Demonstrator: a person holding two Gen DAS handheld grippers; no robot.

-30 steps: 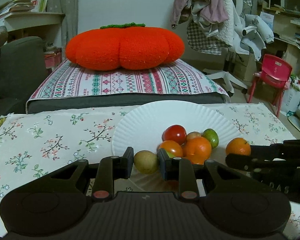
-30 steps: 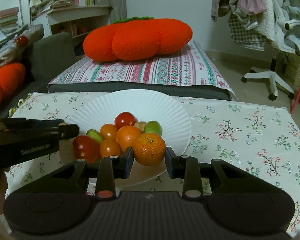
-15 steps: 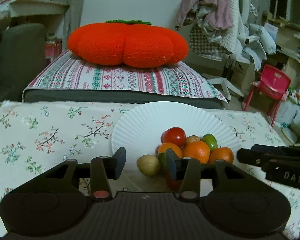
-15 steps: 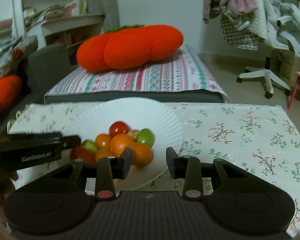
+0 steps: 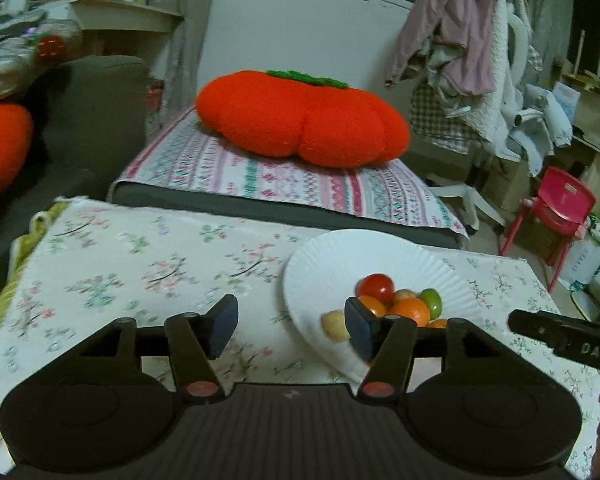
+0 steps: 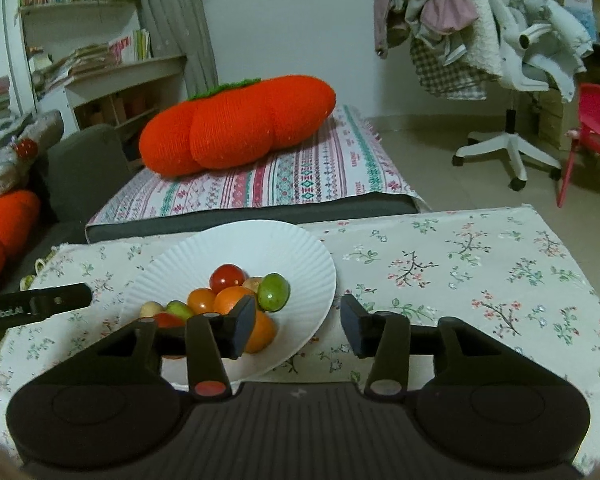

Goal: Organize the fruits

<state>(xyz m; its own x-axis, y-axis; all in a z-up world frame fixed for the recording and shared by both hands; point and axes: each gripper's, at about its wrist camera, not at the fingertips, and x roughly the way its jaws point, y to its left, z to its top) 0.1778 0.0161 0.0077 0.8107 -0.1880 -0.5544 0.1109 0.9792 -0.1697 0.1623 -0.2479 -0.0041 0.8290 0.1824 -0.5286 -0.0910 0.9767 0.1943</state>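
Observation:
A white paper plate (image 5: 340,248) (image 6: 260,248) on the floral tablecloth holds a pile of small fruits: a red tomato (image 5: 375,286) (image 6: 227,275), a green fruit (image 5: 431,298) (image 6: 274,297), an orange (image 5: 411,310), a mandarin (image 6: 262,332) and a pale yellow fruit (image 5: 335,324). My left gripper (image 5: 291,328) is opening over the plate's left rim, with nothing between its fingers; the yellow fruit lies just beyond its right finger. My right gripper (image 6: 298,328) is also opening, empty, over the plate's right rim, and the mandarin sits behind its left finger.
Floral cloth (image 6: 460,264) spreads to the plate's right and left (image 5: 120,264). Behind the table are a striped mattress (image 6: 284,176) with an orange pumpkin cushion (image 5: 304,120), a red child's chair (image 5: 556,208) and a clothes-laden office chair (image 6: 500,80).
Both grippers have opened. The left let go of the yellow fruit and drew off to the left; the right let go of the mandarin on the plate and shifted right.

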